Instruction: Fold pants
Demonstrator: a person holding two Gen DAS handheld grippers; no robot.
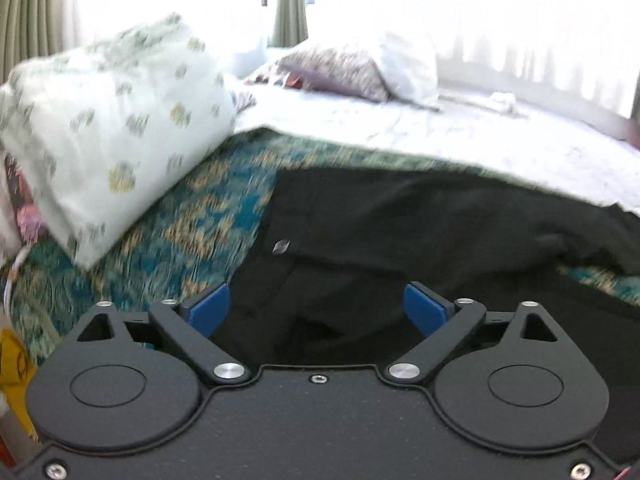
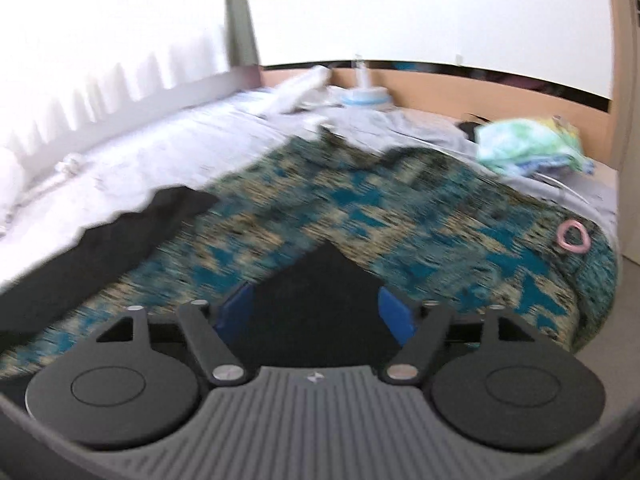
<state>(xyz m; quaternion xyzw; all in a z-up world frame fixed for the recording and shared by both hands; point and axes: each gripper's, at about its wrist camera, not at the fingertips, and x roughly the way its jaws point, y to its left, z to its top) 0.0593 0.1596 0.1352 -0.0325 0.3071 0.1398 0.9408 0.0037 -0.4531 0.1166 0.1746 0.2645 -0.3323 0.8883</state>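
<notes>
Black pants (image 1: 400,232) lie across the patterned blanket (image 1: 192,224), filling the left view's centre, spread flat for folding. Left gripper (image 1: 316,312) and right gripper (image 2: 316,316) both gape wide, holding nothing, above the cloth.

matt black cloth pants (image 1: 400,220)

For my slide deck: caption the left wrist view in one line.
Open left claw poised above black pants spread on a teal patterned blanket, pillow beside.
</notes>
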